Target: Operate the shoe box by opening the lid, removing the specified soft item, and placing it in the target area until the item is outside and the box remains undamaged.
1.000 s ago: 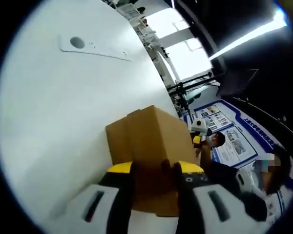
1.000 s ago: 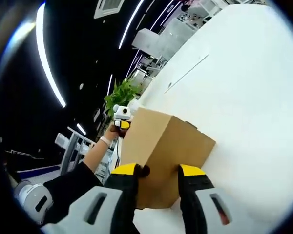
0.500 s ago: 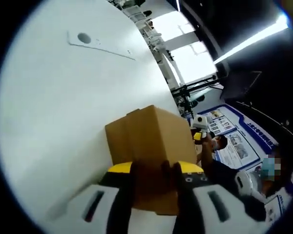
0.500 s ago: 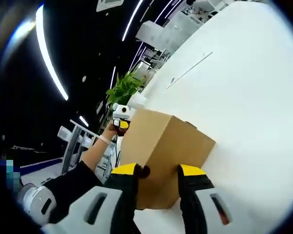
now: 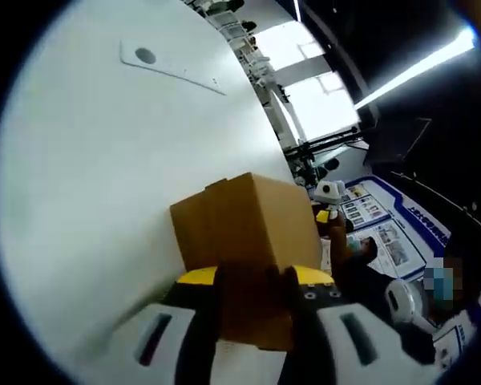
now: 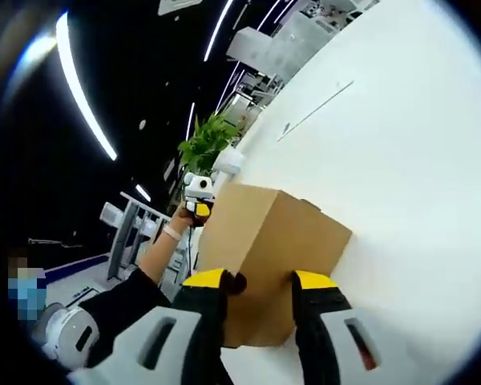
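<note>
We grasp the closed brown shoe box (image 5: 248,233) from opposite ends on the white table (image 5: 88,176), left gripper (image 5: 252,279) and right gripper (image 6: 260,282) each clenched on a box edge; a green plant (image 6: 206,142) stands beyond.

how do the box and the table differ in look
The box is brown cardboard; the table is plain white. The box is a small upright block with sharp edges, lid shut; the table is a wide flat top that carries it. The box is clamped at opposite ends by the left gripper and the right gripper; neither is seen gripping the table. Both have plain, unprinted surfaces.
</note>
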`<action>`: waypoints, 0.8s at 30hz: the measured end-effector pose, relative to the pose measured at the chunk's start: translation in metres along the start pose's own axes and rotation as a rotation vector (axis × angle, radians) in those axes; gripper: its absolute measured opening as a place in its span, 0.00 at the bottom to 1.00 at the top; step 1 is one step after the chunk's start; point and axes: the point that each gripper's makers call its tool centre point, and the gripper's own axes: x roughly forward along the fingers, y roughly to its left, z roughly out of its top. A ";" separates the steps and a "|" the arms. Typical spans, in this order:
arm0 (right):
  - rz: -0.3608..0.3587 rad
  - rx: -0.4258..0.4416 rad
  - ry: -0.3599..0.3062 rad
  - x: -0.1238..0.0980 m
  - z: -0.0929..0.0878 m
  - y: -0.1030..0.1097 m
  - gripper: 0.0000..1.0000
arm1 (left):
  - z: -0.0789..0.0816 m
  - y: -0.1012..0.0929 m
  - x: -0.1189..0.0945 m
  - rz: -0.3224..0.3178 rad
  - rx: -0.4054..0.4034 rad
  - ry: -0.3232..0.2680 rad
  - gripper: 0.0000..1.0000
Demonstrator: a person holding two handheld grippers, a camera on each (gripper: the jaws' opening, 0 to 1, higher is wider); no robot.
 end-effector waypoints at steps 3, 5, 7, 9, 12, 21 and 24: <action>0.004 -0.002 0.015 -0.001 0.002 -0.003 0.32 | -0.001 0.001 0.000 -0.008 -0.011 -0.032 0.33; 0.007 -0.005 0.021 -0.002 0.004 -0.004 0.32 | -0.002 0.001 -0.001 -0.026 -0.020 -0.062 0.33; 0.006 -0.004 0.023 -0.002 0.005 -0.005 0.32 | -0.001 0.004 -0.005 -0.036 -0.026 -0.076 0.33; 0.007 -0.001 0.025 -0.002 0.006 -0.006 0.32 | -0.005 0.002 -0.003 -0.045 -0.035 -0.091 0.33; 0.008 0.001 0.030 -0.001 0.008 -0.006 0.32 | -0.007 0.000 -0.003 -0.044 -0.037 -0.098 0.33; 0.010 0.002 0.036 -0.003 0.022 -0.014 0.32 | -0.015 -0.005 0.001 -0.032 -0.073 -0.151 0.33; 0.012 0.002 0.036 -0.004 0.027 -0.018 0.32 | -0.016 -0.006 0.002 -0.043 -0.092 -0.190 0.32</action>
